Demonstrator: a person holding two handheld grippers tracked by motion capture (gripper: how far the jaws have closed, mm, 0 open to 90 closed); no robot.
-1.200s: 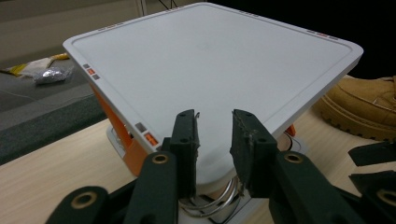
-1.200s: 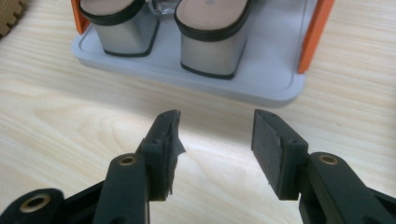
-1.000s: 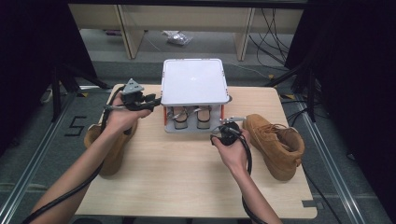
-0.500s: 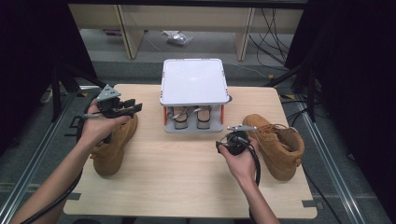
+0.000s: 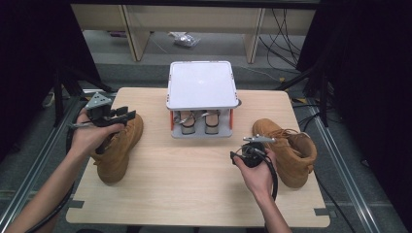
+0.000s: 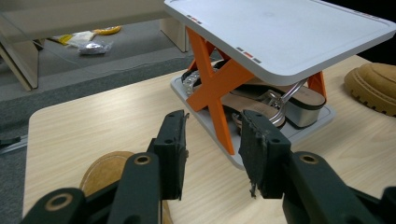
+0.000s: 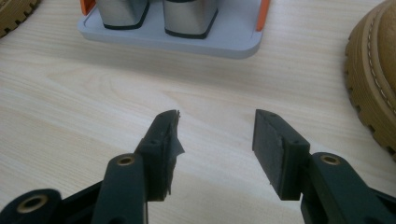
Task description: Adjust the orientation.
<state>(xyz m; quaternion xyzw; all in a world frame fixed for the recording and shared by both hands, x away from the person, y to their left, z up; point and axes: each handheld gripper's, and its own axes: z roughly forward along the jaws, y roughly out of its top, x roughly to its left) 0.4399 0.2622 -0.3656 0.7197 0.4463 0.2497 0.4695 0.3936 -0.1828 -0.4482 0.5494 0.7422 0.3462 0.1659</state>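
Observation:
My left gripper (image 5: pixel 128 115) hovers over the tan left boot (image 5: pixel 116 151), pointing toward the rack. Its jaws have just been opening and nothing is between them (image 6: pixel 212 140). My right gripper (image 5: pixel 256 140) is open over bare table (image 7: pixel 217 121), just left of the tan right boot (image 5: pixel 291 148). A grey rack (image 5: pixel 200 83) with orange legs stands at the table's back middle. A pair of heeled sandals (image 5: pixel 197 121) sits on its lower shelf (image 6: pixel 275 100).
The left boot's collar (image 6: pixel 105 170) lies right under my left jaws. The right boot's sole (image 7: pixel 373 79) flanks my right jaws. The light wood table (image 5: pixel 194 184) is bounded by metal rails. Shelving and cables are on the floor behind it.
My left hand has swung left, away from the rack, to above the left boot, and its jaws have widened. My right hand has drifted right toward the right boot.

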